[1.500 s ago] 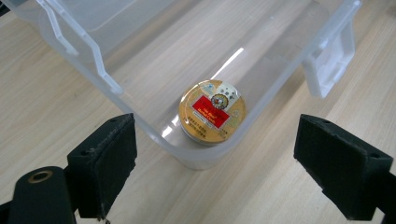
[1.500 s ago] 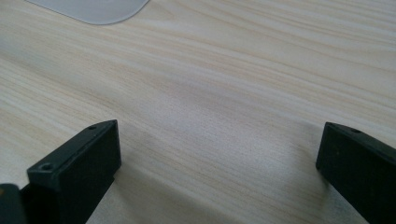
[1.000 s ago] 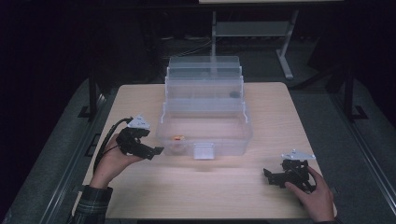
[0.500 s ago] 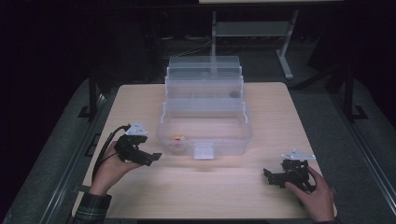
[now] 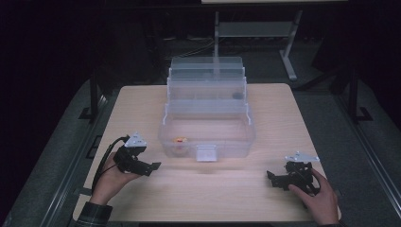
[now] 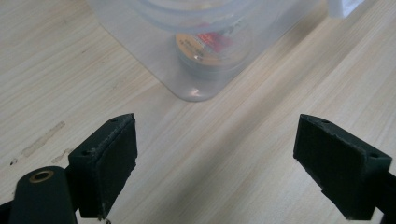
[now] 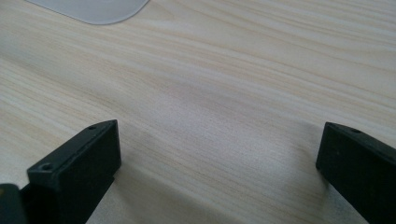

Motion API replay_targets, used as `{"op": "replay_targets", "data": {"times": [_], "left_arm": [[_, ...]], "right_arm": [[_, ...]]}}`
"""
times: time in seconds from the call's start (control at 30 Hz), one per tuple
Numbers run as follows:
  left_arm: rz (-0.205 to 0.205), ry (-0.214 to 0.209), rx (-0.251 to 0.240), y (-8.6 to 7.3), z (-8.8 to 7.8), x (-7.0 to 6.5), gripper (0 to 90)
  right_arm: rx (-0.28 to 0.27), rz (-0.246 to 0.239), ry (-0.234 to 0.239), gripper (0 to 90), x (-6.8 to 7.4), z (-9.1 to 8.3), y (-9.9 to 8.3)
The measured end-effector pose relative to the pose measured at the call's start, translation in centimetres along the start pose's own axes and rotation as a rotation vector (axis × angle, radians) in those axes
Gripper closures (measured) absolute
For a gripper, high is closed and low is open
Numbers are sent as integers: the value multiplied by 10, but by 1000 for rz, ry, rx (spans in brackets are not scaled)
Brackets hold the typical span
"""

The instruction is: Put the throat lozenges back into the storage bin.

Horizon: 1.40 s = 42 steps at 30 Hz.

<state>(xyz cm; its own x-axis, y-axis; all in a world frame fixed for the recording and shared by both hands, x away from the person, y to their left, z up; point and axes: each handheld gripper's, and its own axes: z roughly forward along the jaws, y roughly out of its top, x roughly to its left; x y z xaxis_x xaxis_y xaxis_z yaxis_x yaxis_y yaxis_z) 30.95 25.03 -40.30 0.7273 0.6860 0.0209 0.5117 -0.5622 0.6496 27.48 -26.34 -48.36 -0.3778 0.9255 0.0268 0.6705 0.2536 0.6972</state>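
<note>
Nearest to you, both tools rest low over the bare wooden table. Your left gripper has its jaws spread wide with nothing between them, as the left gripper view confirms; it lies just beside the front left corner of the clear tiered box without touching it. Your right gripper is likewise wide and empty, well apart from the box, toward the front right of the table.

Beyond the left jaws, through the rounded corner of the box wall, you see a small round tin with an orange-and-red top, lying inside the lowest front compartment at its left end. Its label carries print, but this is too blurred by the plastic to read. A white latch tab sits on the middle of the front wall.

Farther back, the upper tiers step away from you; a small dark object rests in one of them, too small to identify.

Judged from this layout, the tin appears stowed and neither tool engaged; whether anything is left, such as closing the tiers, cannot be settled here.
</note>
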Motion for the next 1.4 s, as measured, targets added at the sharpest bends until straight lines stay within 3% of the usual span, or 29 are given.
{"op": "replay_targets", "data": {"times": [0.17, 0.73, 1.03, 1.4], "left_arm": [[5, 22, -12, -11, 3, -2, 127], [14, 36, -29, -40, 15, -7, 126], [-19, 32, -26, -51, 21, -4, 124], [-25, 32, -19, -61, 25, -1, 123]], "right_arm": [[0, 0, 0, 0, 0, 0, 0], [0, 0, 0, 0, 0, 0, 0], [0, 0, 0, 0, 0, 0, 0], [0, 0, 0, 0, 0, 0, 0]]}}
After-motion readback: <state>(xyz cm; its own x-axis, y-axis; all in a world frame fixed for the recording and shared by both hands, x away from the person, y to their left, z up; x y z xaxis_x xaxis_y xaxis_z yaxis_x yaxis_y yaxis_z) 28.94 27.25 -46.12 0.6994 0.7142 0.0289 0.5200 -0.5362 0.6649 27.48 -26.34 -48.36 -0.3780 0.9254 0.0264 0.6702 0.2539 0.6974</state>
